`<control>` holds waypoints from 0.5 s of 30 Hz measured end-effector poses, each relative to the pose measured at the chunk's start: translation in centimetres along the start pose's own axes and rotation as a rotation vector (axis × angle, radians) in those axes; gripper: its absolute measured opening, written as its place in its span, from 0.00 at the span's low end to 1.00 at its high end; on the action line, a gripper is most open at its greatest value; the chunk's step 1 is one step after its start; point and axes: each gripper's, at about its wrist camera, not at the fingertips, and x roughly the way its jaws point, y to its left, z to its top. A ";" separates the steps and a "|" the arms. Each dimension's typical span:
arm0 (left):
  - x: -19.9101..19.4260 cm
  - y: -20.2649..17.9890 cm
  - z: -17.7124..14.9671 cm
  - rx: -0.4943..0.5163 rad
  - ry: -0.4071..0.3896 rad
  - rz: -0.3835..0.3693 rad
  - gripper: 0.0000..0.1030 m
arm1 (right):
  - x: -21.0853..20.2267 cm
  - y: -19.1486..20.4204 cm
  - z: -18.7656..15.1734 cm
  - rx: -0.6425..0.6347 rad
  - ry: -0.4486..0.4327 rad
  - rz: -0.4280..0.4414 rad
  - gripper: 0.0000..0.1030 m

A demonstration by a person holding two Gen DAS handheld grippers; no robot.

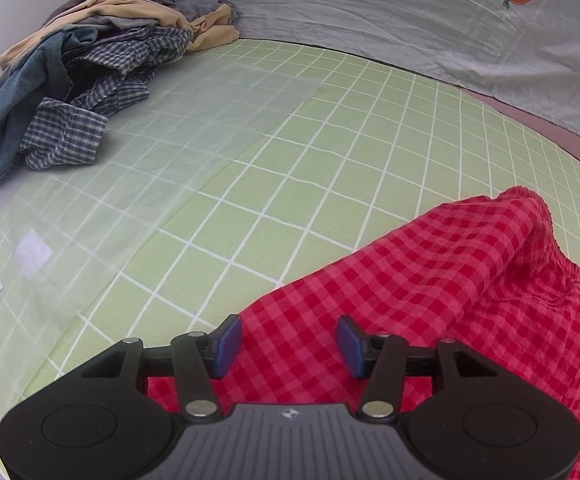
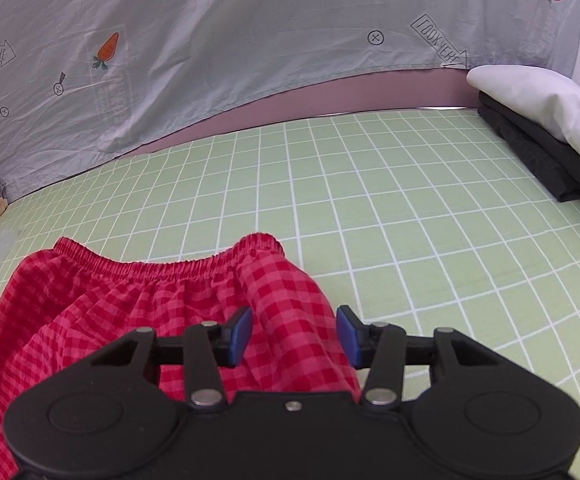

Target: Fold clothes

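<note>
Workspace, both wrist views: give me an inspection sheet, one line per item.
Surface: green grid mat, a translucent sheet laid over its left part.
Job's things: red checked garment with elastic waistband, lying rumpled on the mat under both grippers.
Clutter: unfolded clothes pile at far left; folded stack, white on dark, at far right.
Grippers: left gripper open over the red fabric; right gripper open over the garment's edge; neither pinches cloth.
Cables: nothing seen.
Surroundings: grey carrot-print sheet hanging behind the mat.
</note>
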 end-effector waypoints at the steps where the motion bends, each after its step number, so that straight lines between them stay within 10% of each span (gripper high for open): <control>1: 0.3 -0.3 0.1 0.000 0.005 0.002 0.52 | 0.5 0.1 0.1 -0.007 0.010 0.005 0.25; 3: 0.9 -0.6 0.2 -0.003 0.015 0.009 0.53 | 1.1 -0.1 0.6 -0.023 0.014 0.000 0.04; 11: 1.7 -0.3 0.1 -0.041 0.025 0.033 0.59 | 2.3 -2.8 3.7 -0.088 -0.047 -0.105 0.02; 15: 1.5 -1.0 0.4 -0.004 0.014 0.044 0.59 | 1.9 -3.5 3.9 -0.040 -0.044 -0.086 0.36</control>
